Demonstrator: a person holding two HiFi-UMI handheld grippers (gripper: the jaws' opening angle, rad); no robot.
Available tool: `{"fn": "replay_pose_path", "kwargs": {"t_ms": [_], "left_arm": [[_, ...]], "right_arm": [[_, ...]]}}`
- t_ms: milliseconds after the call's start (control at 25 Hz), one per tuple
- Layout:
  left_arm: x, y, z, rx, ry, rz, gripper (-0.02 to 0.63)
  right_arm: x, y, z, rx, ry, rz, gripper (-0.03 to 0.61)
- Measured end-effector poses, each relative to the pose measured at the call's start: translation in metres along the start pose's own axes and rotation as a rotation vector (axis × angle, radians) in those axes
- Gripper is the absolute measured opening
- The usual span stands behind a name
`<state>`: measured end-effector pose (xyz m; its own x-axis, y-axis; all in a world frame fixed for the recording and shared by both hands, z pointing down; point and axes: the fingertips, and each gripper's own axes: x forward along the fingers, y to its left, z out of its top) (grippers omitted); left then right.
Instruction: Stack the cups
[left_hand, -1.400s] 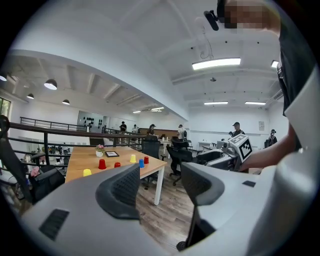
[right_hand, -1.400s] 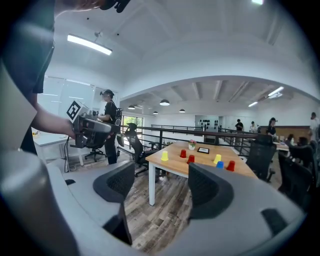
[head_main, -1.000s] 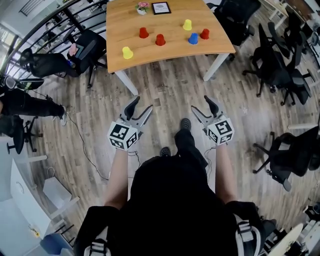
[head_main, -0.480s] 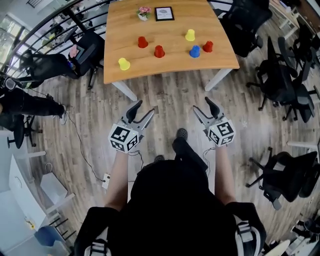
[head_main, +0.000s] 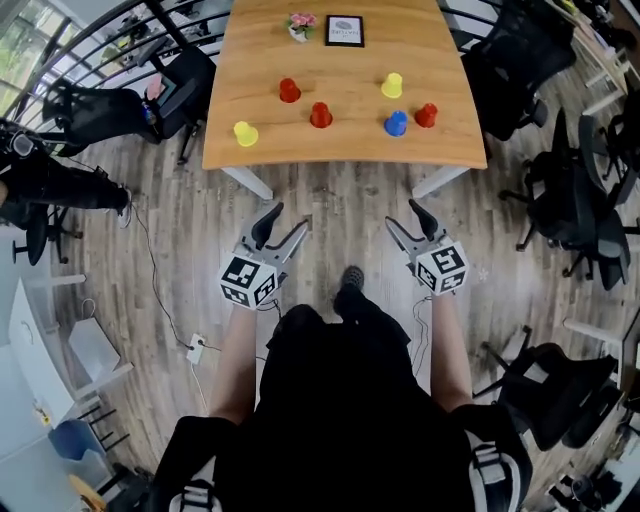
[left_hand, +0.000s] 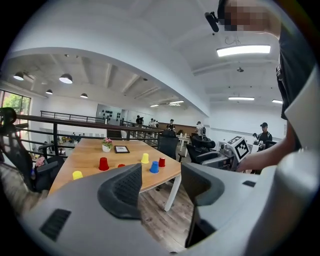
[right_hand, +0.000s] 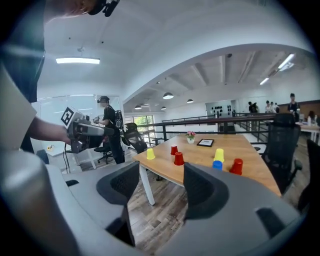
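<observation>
Both grippers are out over the wood-plank floor (head_main: 345, 205), well short of the light wooden bench (head_main: 340, 148), so the step in hand reads as the approach. The left gripper (head_main: 287, 217) has its jaws released and empty. The right gripper (head_main: 401, 214) has just eased its jaws in a touch, yet they stand wide with nothing between them. The small plastic cups sit apart on the bench, seemingly mouth-down: a yellow plastic cup (head_main: 245, 133) near the left front corner, a blue plastic cup (head_main: 396, 123) just beside a red plastic cup (head_main: 426, 115). To do this well, keep the jaws wide, come in level with a cup's side, take the nearest cups first, and steer clear of the small flower pot (head_main: 300, 25) and framed picture (head_main: 344, 30).
</observation>
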<state>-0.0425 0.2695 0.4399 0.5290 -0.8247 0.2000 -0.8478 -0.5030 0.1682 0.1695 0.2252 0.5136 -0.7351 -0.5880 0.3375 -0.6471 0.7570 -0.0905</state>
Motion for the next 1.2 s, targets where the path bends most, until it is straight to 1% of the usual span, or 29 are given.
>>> {"fn": "replay_pose_path", "kwargs": {"t_ms": [160,320,520,720,1200], "left_arm": [[0.006,0.01,-0.004,-0.009,0.018,0.024,0.265],[0.015,0.028,-0.002,-0.032,0.014,0.055,0.265],[0.035,0.052,0.004,-0.045,0.008,0.049,0.265],[0.071,0.08,0.015,-0.051,0.001,0.017,0.265],[0.15,0.166,0.044,-0.041,0.002,-0.057,0.265]], "right_arm": [[0.02,-0.011,0.005,-0.012,-0.006,0.023,0.285],[0.037,-0.017,0.009,-0.011,0.01,0.037,0.282],[0.059,-0.028,0.014,-0.045,0.052,0.044,0.281],[0.082,-0.06,0.03,-0.062,0.058,0.002,0.278],[0.145,-0.129,0.058,-0.042,0.086,-0.129,0.272]]}}
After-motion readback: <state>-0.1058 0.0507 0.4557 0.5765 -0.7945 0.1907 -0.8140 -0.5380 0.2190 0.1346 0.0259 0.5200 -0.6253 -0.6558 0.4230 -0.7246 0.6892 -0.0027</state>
